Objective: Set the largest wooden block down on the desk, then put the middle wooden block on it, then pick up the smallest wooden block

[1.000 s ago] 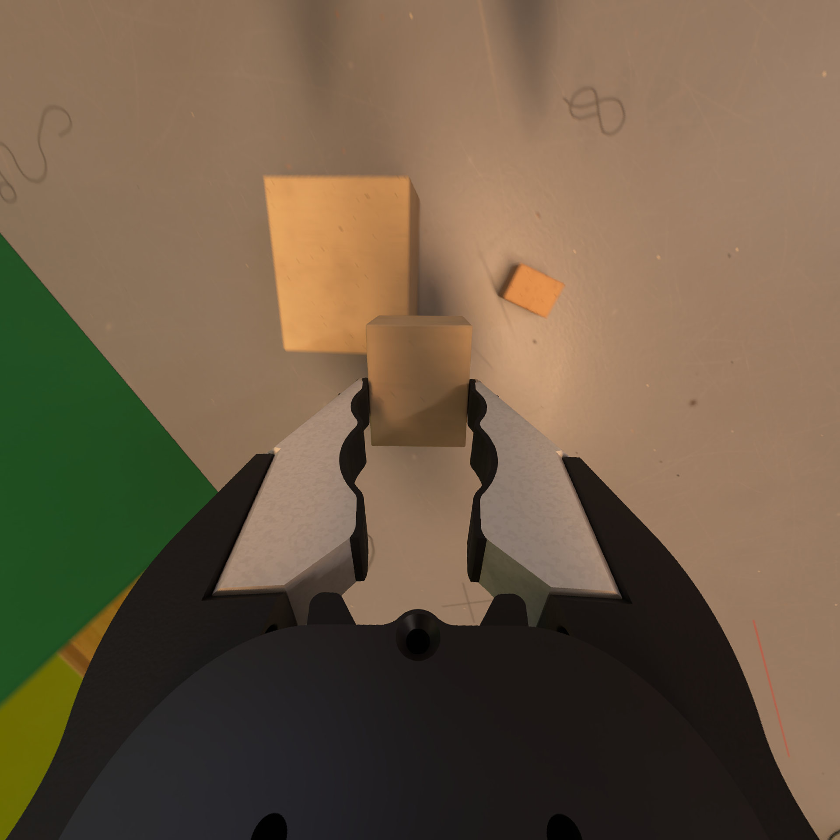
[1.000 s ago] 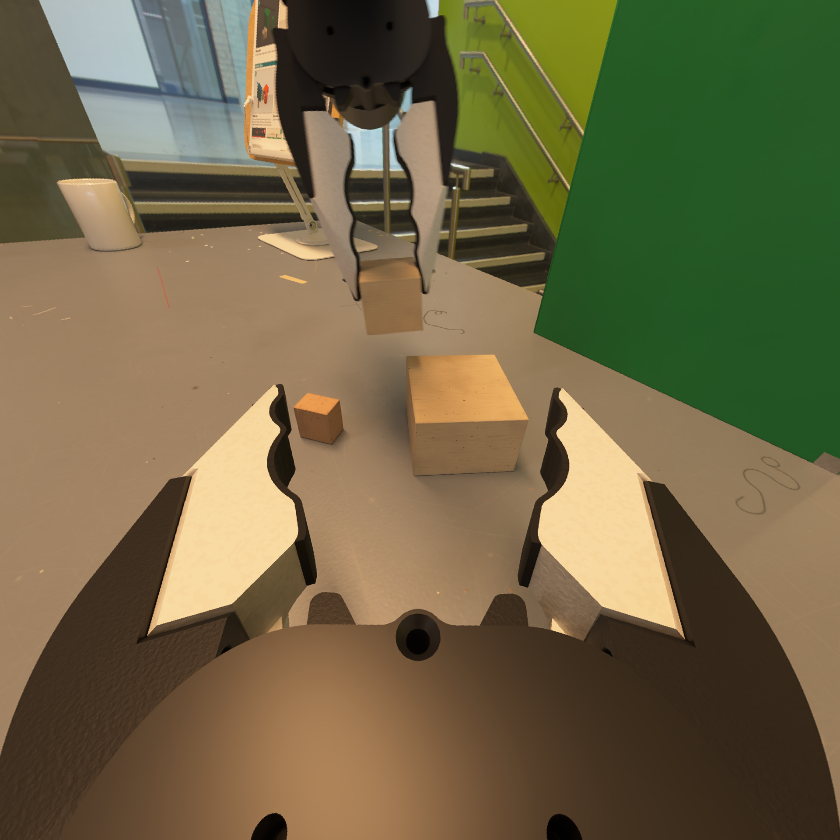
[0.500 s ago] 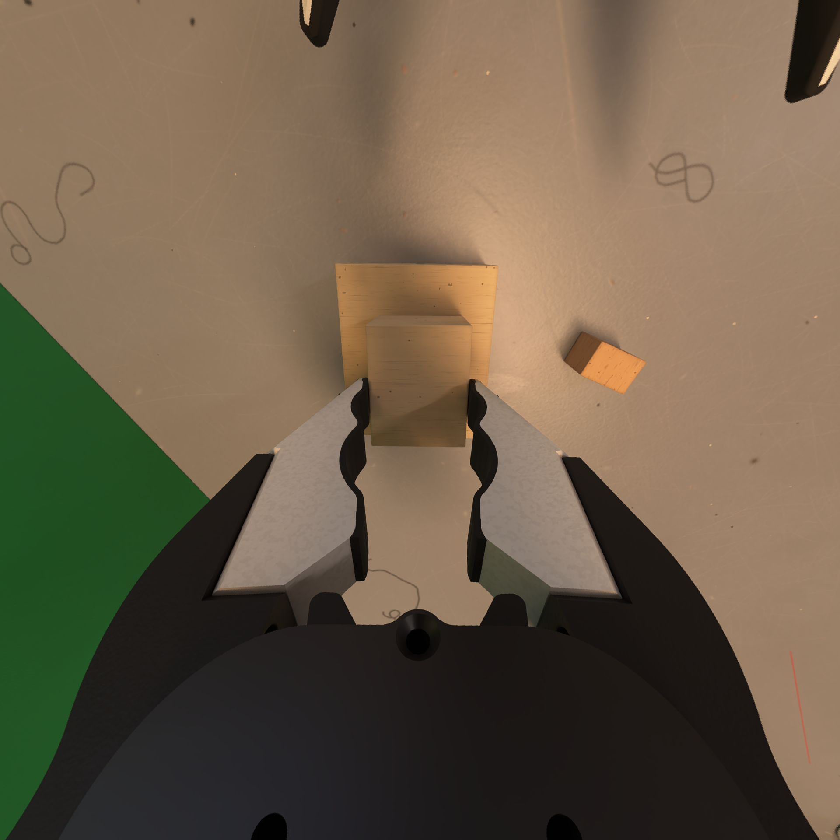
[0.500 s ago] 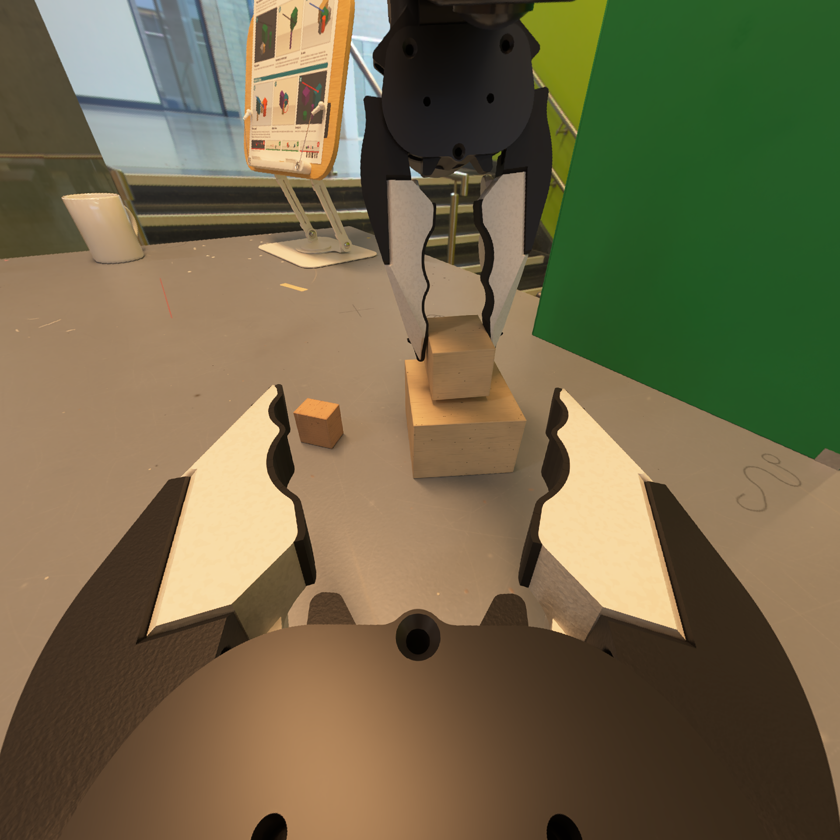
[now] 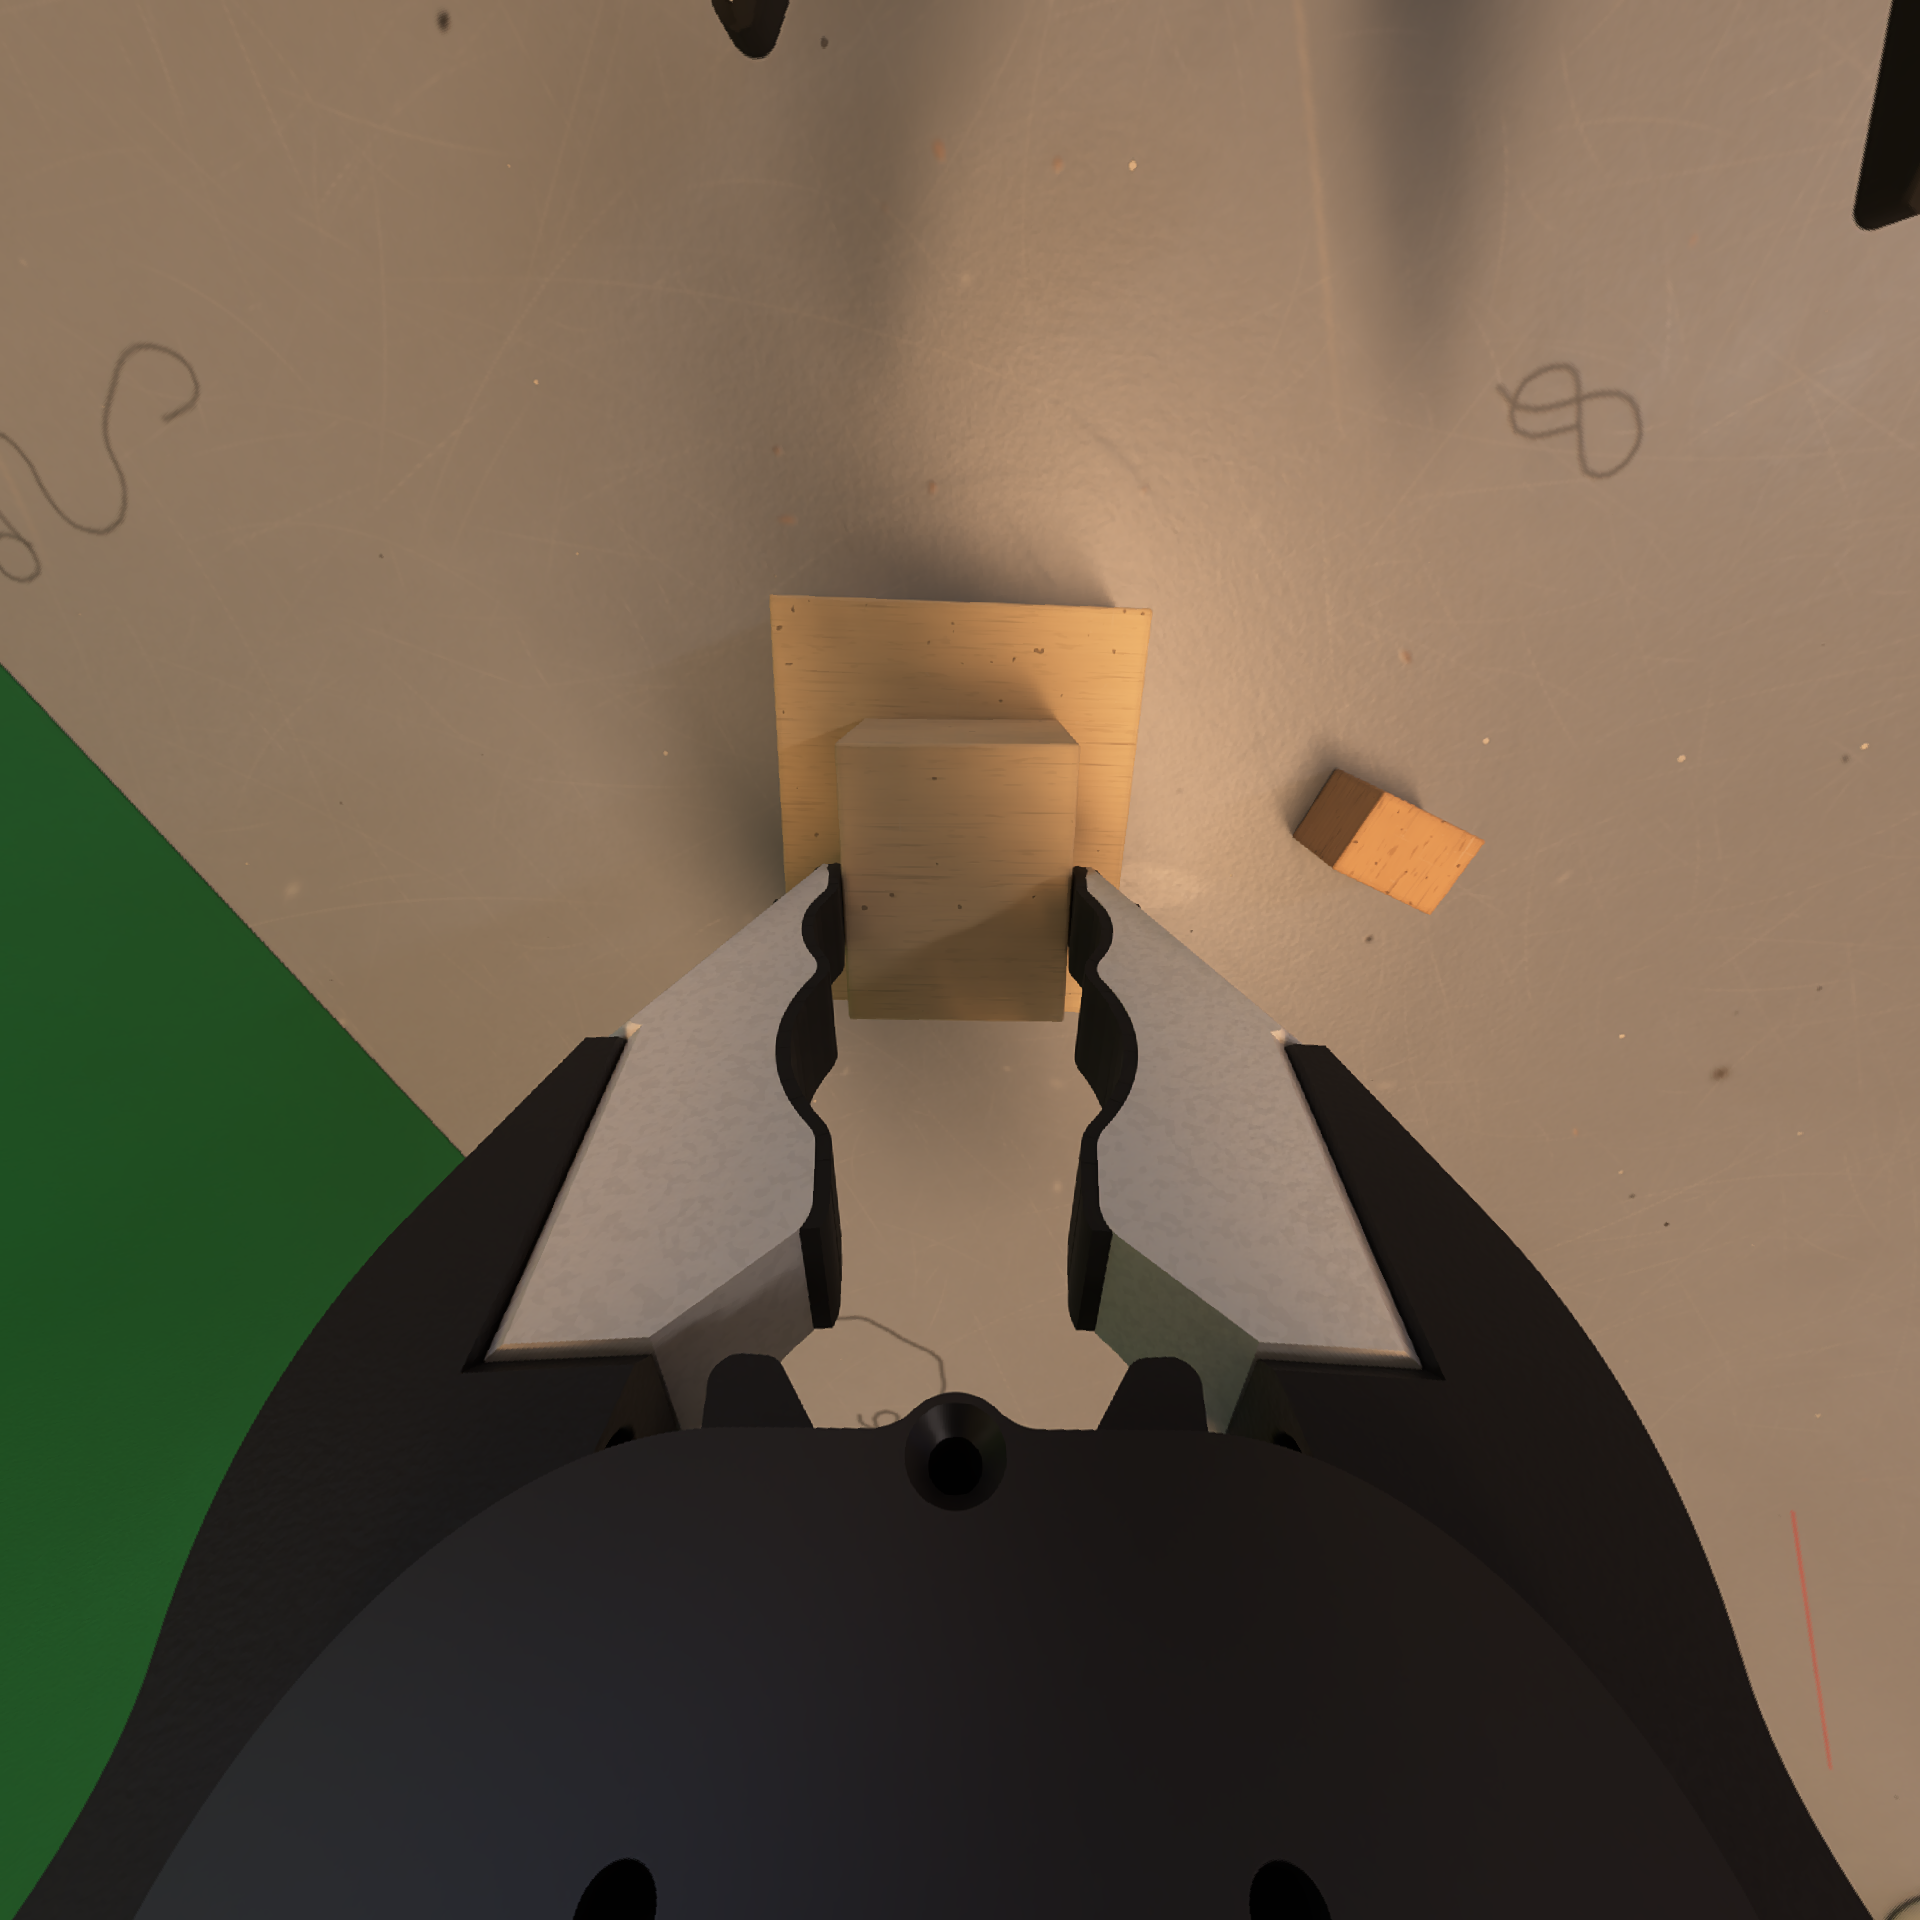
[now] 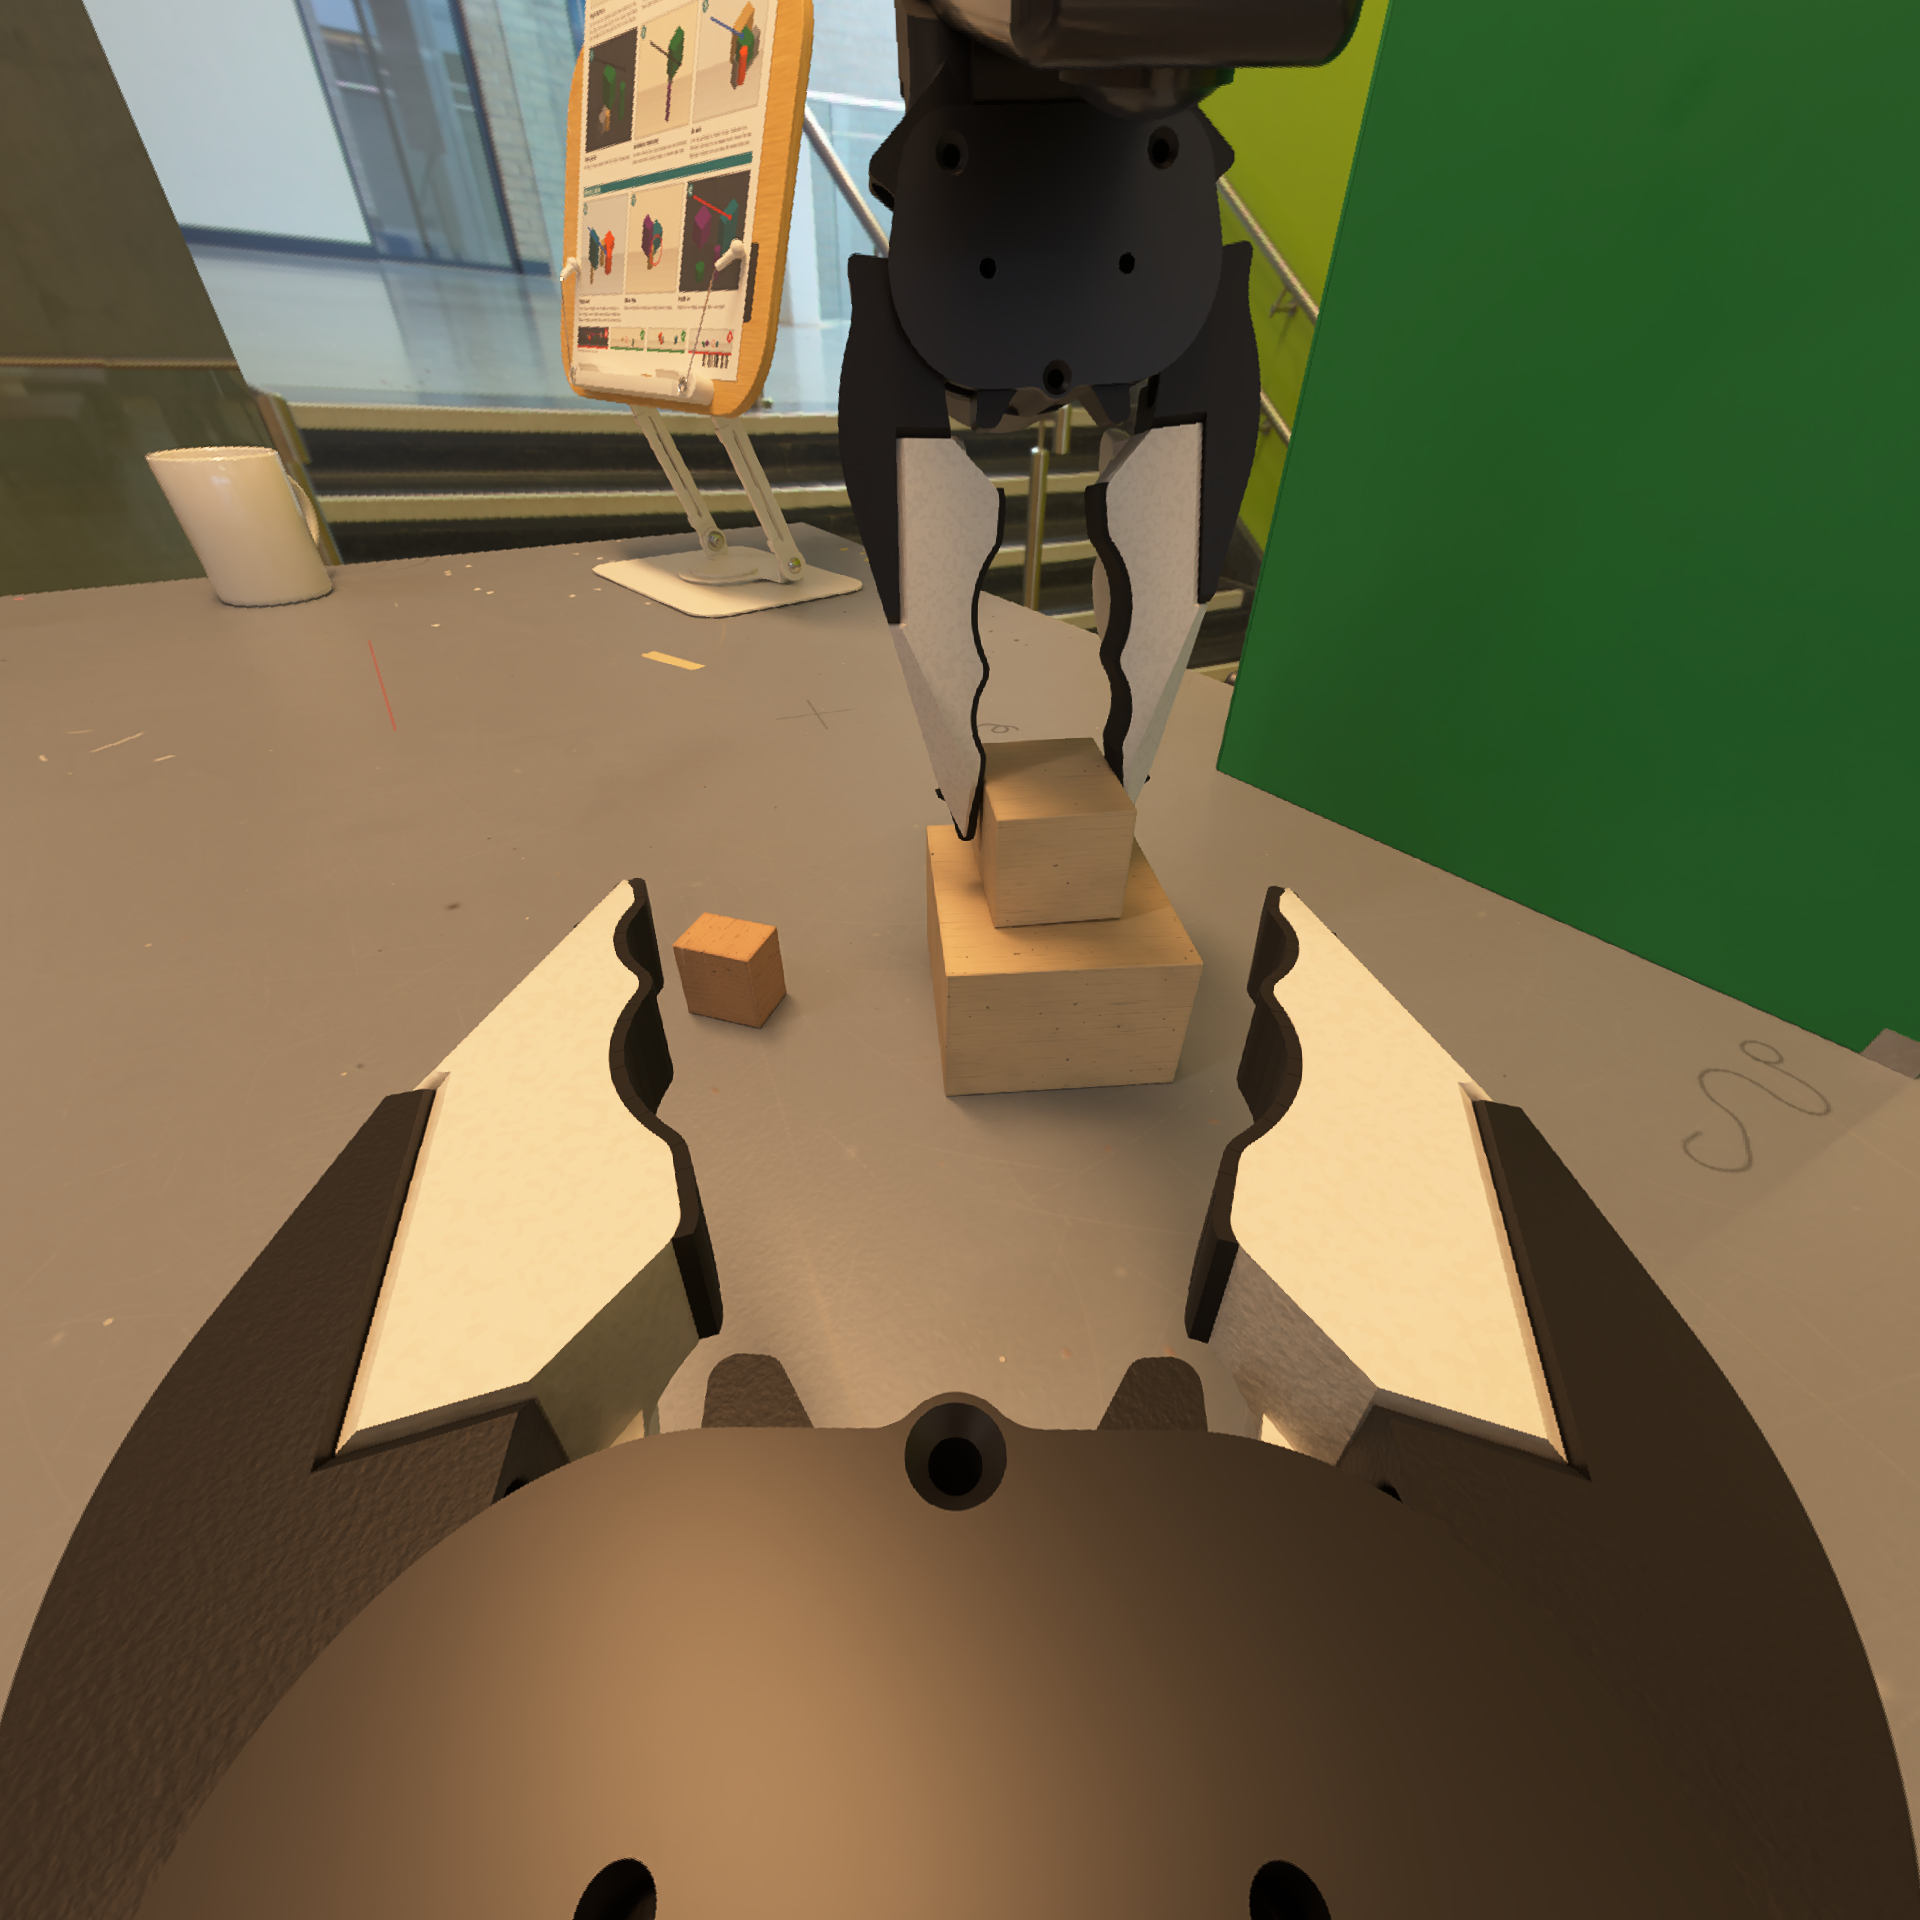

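The largest wooden block stands on the grey desk. My left gripper points down and is shut on the middle wooden block, which rests on top of the largest block. The smallest wooden block, orange-brown, lies on the desk beside the stack. My right gripper is open and empty, hovering low in front of the stack, with the smallest block just past its left fingertip.
A green panel stands right of the stack. A white mug and a picture board on a white stand stand at the desk's far edge. Pencil scribbles mark the desk.
My left gripper has lowered the middle block from above and behind the stack onto the largest block. My right gripper has stayed open and about in place.
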Controlling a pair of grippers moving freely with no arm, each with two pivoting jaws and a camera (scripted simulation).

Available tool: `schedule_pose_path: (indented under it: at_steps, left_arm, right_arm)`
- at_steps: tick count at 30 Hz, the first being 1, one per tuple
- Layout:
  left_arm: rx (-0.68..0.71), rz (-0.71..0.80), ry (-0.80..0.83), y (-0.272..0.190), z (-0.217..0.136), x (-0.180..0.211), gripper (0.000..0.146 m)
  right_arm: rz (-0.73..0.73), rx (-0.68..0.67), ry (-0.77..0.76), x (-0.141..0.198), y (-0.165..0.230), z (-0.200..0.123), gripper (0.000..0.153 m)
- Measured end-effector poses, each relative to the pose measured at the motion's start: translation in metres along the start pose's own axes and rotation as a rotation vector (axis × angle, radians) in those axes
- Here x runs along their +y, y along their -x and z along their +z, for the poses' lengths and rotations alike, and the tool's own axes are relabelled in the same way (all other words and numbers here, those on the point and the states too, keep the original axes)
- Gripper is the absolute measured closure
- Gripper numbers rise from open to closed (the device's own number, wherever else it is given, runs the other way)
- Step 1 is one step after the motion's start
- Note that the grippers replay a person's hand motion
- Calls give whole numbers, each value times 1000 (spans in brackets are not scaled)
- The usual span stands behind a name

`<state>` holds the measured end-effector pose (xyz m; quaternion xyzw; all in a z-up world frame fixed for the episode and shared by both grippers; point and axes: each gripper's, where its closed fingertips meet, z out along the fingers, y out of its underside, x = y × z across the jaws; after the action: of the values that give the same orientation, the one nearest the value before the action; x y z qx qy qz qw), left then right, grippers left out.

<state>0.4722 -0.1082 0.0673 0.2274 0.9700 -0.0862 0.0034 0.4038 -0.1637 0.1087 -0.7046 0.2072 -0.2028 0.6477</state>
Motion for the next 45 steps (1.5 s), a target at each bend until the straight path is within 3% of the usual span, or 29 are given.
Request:
schedule_pose_path:
  at_steps: [6, 8, 13, 18, 20, 22, 25, 30, 36, 45]
  left_arm:
    - [19, -26, -24, -2, 1, 1, 103]
    - [14, -34, -8, -2, 1, 3, 68]
    - [-24, -55, -46, -1, -9, 2, 48]
    - [-206, -62, -255, -4, -39, 0, 22]
    - [-255, -93, -340, -11, -51, 5, 18]
    - [-271, -111, -405, -26, -58, 11, 19]
    - [-189, -58, -475, -67, -56, 12, 32]
    - [-29, 86, -381, -121, -16, 15, 53]
    - [-31, 141, -256, -111, 26, 19, 70]
    - [10, 351, -172, -100, 29, 11, 91]
  right_arm:
    - [4, 0, -2, 0, 0, 0, 39]
    - [5, 0, -2, 0, 0, 0, 39]
    - [8, 0, -9, -1, -1, -1, 40]
    - [12, -1, -10, -1, -1, -1, 40]
    - [8, -3, -7, -1, 0, -1, 40]
    - [5, -4, -6, -1, 0, -1, 40]
    - [4, -7, 2, 0, 0, 0, 40]
    - [1, -7, 8, 1, 1, 1, 40]
    - [4, -1, -10, -1, 0, -1, 40]
    - [5, -4, -13, -1, 0, -2, 41]
